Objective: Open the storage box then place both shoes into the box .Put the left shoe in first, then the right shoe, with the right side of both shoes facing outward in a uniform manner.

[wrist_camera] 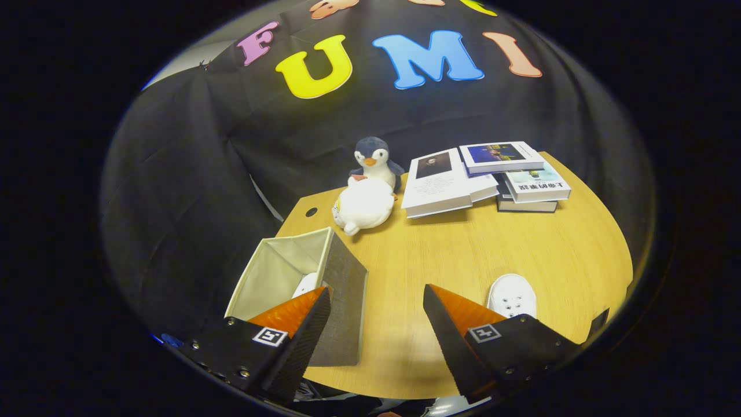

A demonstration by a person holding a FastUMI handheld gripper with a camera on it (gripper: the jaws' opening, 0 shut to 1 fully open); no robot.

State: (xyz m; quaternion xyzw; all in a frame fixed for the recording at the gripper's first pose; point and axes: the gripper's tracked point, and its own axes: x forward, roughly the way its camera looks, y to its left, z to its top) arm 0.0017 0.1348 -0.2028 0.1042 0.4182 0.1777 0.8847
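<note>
The gripper (pixel 376 315) hangs above the near edge of the table (pixel 521 255) with its fingers spread wide and nothing between them. Just ahead of the left finger stands the box (pixel 341 289), open at the top, its pale lining showing. A white shoe (pixel 305 285) lies inside it, mostly hidden behind the left fingertip, so I cannot tell which way it faces. The other shoe (pixel 512 296) sits on the table just beyond the right finger, well apart from the box, toe pointing away. Beyond the box, a white plush (pixel 363 205) lies touching a penguin toy (pixel 374 162) that stands upright behind it. Beside them, books (pixel 480 176) are stacked at the far edge of the table.
</note>
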